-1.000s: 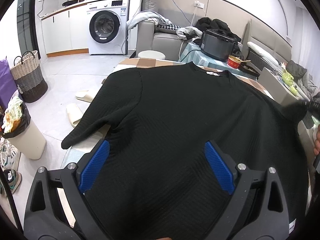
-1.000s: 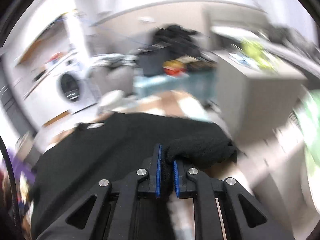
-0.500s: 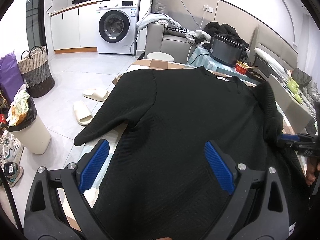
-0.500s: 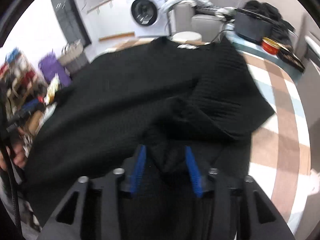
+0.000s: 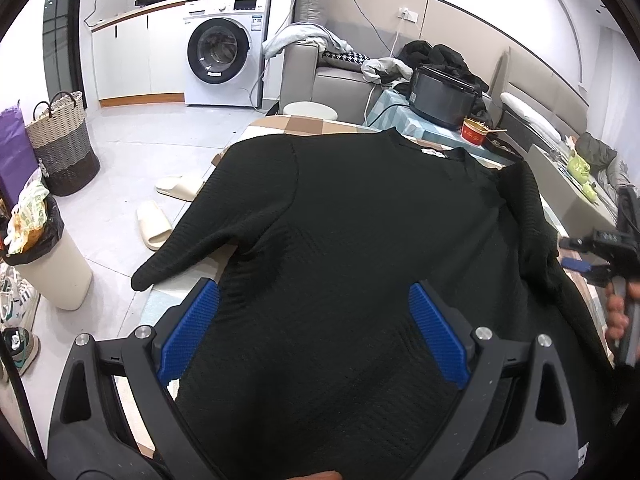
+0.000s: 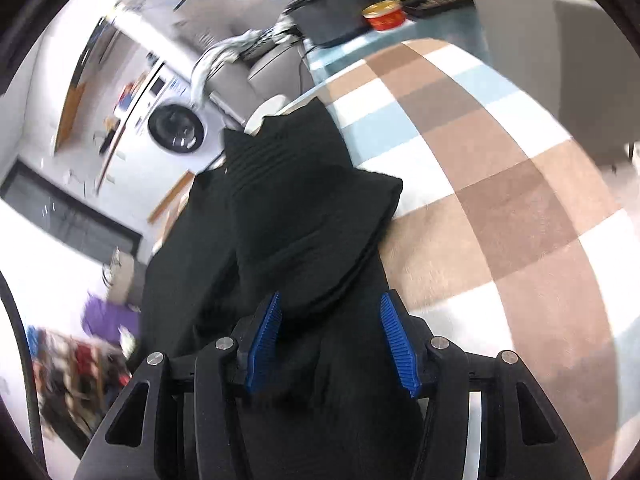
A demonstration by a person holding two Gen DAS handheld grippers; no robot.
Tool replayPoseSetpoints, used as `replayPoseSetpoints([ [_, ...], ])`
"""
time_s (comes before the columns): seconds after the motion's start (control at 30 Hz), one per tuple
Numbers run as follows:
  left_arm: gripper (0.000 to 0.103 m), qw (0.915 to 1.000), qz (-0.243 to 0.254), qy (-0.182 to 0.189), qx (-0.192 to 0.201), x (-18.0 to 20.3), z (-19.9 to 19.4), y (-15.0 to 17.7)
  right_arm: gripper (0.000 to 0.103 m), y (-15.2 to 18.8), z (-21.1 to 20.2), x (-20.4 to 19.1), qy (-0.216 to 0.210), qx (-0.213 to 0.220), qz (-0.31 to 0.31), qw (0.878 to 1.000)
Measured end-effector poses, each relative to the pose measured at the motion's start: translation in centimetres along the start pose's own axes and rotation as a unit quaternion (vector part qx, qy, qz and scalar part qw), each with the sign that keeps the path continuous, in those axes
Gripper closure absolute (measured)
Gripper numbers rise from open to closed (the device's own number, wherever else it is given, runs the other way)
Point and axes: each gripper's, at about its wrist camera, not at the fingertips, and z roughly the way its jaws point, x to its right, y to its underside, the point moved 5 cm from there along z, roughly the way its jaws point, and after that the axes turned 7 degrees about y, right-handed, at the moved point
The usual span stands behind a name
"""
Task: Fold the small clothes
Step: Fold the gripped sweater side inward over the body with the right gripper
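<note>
The black sweater [image 5: 360, 248] lies spread flat on a table covered by a checked cloth [image 6: 500, 168] of brown, white and pale blue squares, its neck toward the far edge, one sleeve [image 5: 188, 252] hanging off the side edge and the other sleeve [image 6: 304, 216] folded back over the body. The left gripper [image 5: 312, 332] hovers above the hem with its blue pads far apart and nothing between them. The right gripper [image 6: 330, 336] has just been opening; its pads now stand clear of the folded sleeve lying loose between them. Beyond the table are a washing machine [image 5: 224, 60], a grey sofa [image 5: 332, 80] heaped with clothes, a woven basket [image 5: 64, 144], a bin [image 5: 48, 264] and two slippers [image 5: 154, 224] on the pale tiled floor.
</note>
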Motion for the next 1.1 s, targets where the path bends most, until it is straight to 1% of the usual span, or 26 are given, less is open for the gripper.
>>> replayPoseSetpoints([
  [0.1,0.008,1.0,0.001,0.002,-0.002,0.2,0.1,0.2,0.052,-1.2,1.1,-0.2,0.011,0.003,0.004,1.0],
  [0.13,0.008,1.0,0.002,0.003,-0.002,0.2,0.1,0.2,0.061,-1.7,1.3,-0.6,0.014,0.008,0.003,1.0],
  [0.17,0.008,1.0,0.003,0.002,-0.003,0.3,0.2,0.3,0.074,-2.1,1.5,-0.7,0.023,0.013,-0.001,1.0],
  [0.2,0.008,1.0,0.003,0.002,-0.004,0.3,0.2,0.3,0.082,-2.2,1.8,-0.9,0.027,0.014,-0.004,1.0],
  [0.23,0.008,1.0,0.002,0.003,-0.005,0.3,0.3,0.4,0.094,-2.5,2.0,-0.9,0.025,0.015,-0.005,1.0],
  [0.27,0.008,1.0,0.002,0.004,-0.007,0.3,0.4,0.5,0.097,-2.7,2.0,-1.1,0.019,0.019,-0.006,1.0],
  [0.33,0.008,0.9999,0.001,0.005,-0.01,0.2,0.5,0.6,0.097,-3.0,1.0,-2.3,0.002,0.041,-0.018,0.999],
  [0.4,0.008,0.9999,0.002,0.004,-0.012,0.2,0.6,0.7,0.097,-3.4,-0.4,-5.2,-0.031,0.062,-0.051,0.996],
  [0.43,0.008,0.9999,0.002,0.004,-0.012,0.2,0.6,0.7,0.097,-3.6,-1.0,-7.1,-0.055,0.068,-0.068,0.994],
  [0.47,0.008,0.9999,0.002,0.004,-0.012,0.2,0.6,0.7,0.097,-3.8,-1.6,-9.6,-0.094,0.072,-0.091,0.989],
  [0.5,0.008,0.9999,0.003,0.004,-0.012,0.3,0.6,0.7,0.097,-3.6,-1.9,-11.6,-0.122,0.068,-0.111,0.984],
  [0.53,0.008,0.9999,0.004,0.004,-0.011,0.3,0.5,0.7,0.094,-3.3,-2.2,-13.4,-0.143,0.061,-0.131,0.979],
  [0.57,0.008,0.9999,0.005,0.002,-0.01,0.2,0.6,0.6,0.081,-2.9,-2.5,-15.2,-0.168,0.05,-0.15,0.973],
  [0.6,0.008,0.9999,0.005,0.001,-0.011,0.3,0.6,0.7,0.072,-2.4,-3.1,-16.7,-0.198,0.051,-0.166,0.965],
  [0.63,0.008,0.9999,0.005,0.001,-0.011,0.3,0.6,0.7,0.055,-2.2,-3.4,-16.9,-0.194,0.059,-0.172,0.964],
  [0.67,0.008,0.9999,0.004,0.002,-0.01,0.3,0.6,0.7,0.047,-2.1,-3.8,-16.9,-0.172,0.071,-0.179,0.966],
  [0.73,0.008,0.9999,0.003,0.002,-0.009,0.3,0.6,0.7,0.047,-2.0,-3.9,-15.5,-0.094,0.092,-0.202,0.971],
  [0.77,0.008,0.9999,0.004,0.001,-0.009,0.3,0.7,0.7,0.047,-2.1,-3.5,-14.2,-0.037,0.095,-0.208,0.973],
  [0.8,0.008,0.9999,0.003,0.001,-0.01,0.2,0.7,0.7,0.047,-1.9,-2.5,-12.1,0.032,0.079,-0.214,0.973],
  [0.83,0.008,0.9999,0.001,0.002,-0.011,0.2,0.8,0.7,0.047,-1.8,-1.7,-11.0,0.063,0.067,-0.217,0.972],
  [0.87,0.008,0.9999,0.0,0.002,-0.012,0.1,0.8,0.7,0.047,-1.4,-0.6,-9.3,0.107,0.051,-0.222,0.968],
  [0.9,0.008,0.9999,-0.001,0.003,-0.013,0.1,1.0,0.7,0.047,-0.9,0.5,-7.7,0.137,0.033,-0.22,0.965],
  [0.93,0.008,0.9999,-0.001,0.003,-0.013,0.0,1.0,0.7,0.048,-0.5,1.2,-6.3,0.149,0.021,-0.21,0.966],
  [1.0,0.008,0.9999,-0.001,0.0,-0.012,-0.1,1.0,0.8,0.048,0.3,2.8,-4.7,0.137,-0.008,-0.185,0.973],
  [1.07,0.008,0.9999,-0.005,-0.005,-0.013,-0.4,1.2,0.7,0.048,0.9,3.5,-4.3,0.13,-0.013,-0.179,0.975],
  [1.1,0.008,0.9999,-0.009,-0.007,-0.013,-0.6,1.2,0.6,0.048,1.2,3.6,-4.3,0.134,-0.012,-0.186,0.973],
])
